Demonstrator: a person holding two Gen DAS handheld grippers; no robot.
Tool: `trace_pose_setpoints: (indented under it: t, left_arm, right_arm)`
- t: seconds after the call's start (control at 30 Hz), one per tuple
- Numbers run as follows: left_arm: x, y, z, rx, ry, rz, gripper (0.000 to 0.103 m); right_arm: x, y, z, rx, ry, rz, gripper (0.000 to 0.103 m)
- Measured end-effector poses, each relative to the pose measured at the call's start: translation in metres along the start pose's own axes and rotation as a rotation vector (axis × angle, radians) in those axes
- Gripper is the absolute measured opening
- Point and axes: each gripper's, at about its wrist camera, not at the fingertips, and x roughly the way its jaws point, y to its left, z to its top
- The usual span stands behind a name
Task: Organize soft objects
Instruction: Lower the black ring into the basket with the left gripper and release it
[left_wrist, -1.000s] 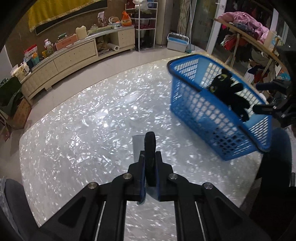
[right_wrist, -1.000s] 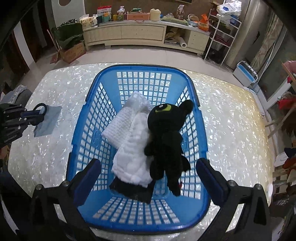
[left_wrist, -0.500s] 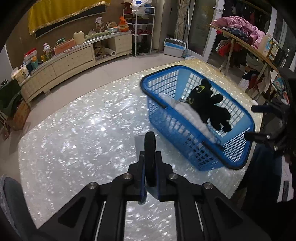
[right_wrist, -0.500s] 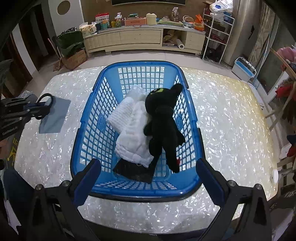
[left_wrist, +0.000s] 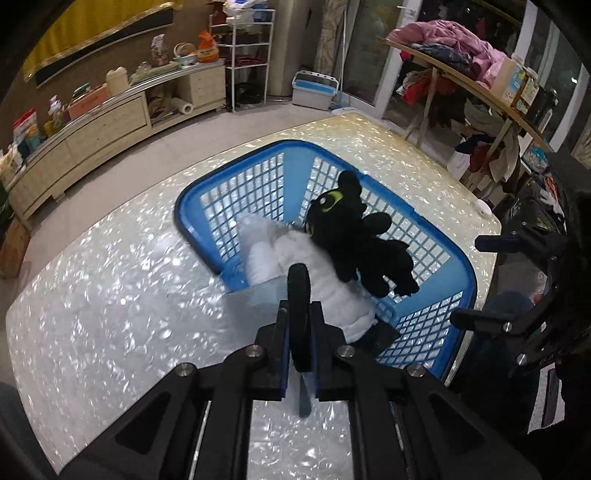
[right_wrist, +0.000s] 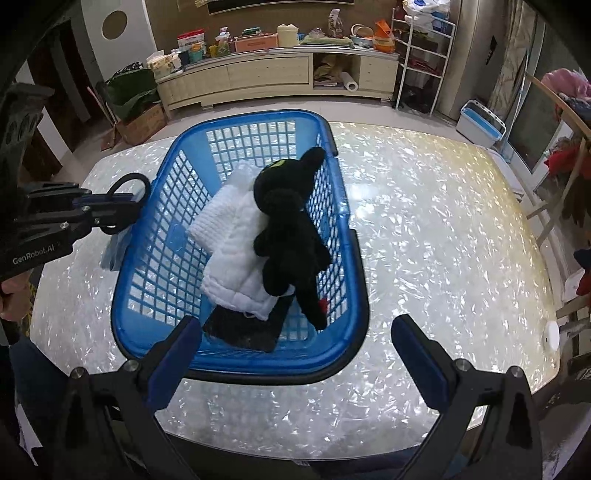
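Note:
A blue mesh basket (right_wrist: 236, 354) stands on the pearly white table and also shows in the left wrist view (left_wrist: 192, 206). In it lie a black plush toy (right_wrist: 288, 229), white folded cloths (right_wrist: 236, 258) and a dark cloth (right_wrist: 240, 328). My left gripper (left_wrist: 300, 325) is shut on a black loop with a pale blue-grey cloth (left_wrist: 266, 293) hanging from it, at the basket's left rim; it also shows in the right wrist view (right_wrist: 125, 206). My right gripper (right_wrist: 295, 354) is open and empty, just in front of the basket's near rim.
The table's front edge (right_wrist: 295, 439) is near my right gripper. A small white disc (right_wrist: 553, 331) lies at the table's right corner. A long cabinet (right_wrist: 273, 74) with clutter, a wire shelf (right_wrist: 424, 55) and a clothes rack (left_wrist: 461, 74) stand beyond the table.
My left gripper has carried the loop and its cloth from the bare table to the basket's left rim. The right gripper has drawn back a little from the basket.

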Motion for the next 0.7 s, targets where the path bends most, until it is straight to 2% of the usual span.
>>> trace_pose_setpoints:
  t: [0.3,0.7]
  left_arm:
    - [0.027,-0.011,0.027,0.017,0.024,-0.009,0.008]
    - [0.074,-0.019,0.040,0.020,0.085,-0.019,0.008]
  right_arm:
    - [0.009,-0.016,0.001,0.025,0.005,0.018,0.103]
    - [0.025,-0.037,0.001,0.072,0.023,0.040,0.103]
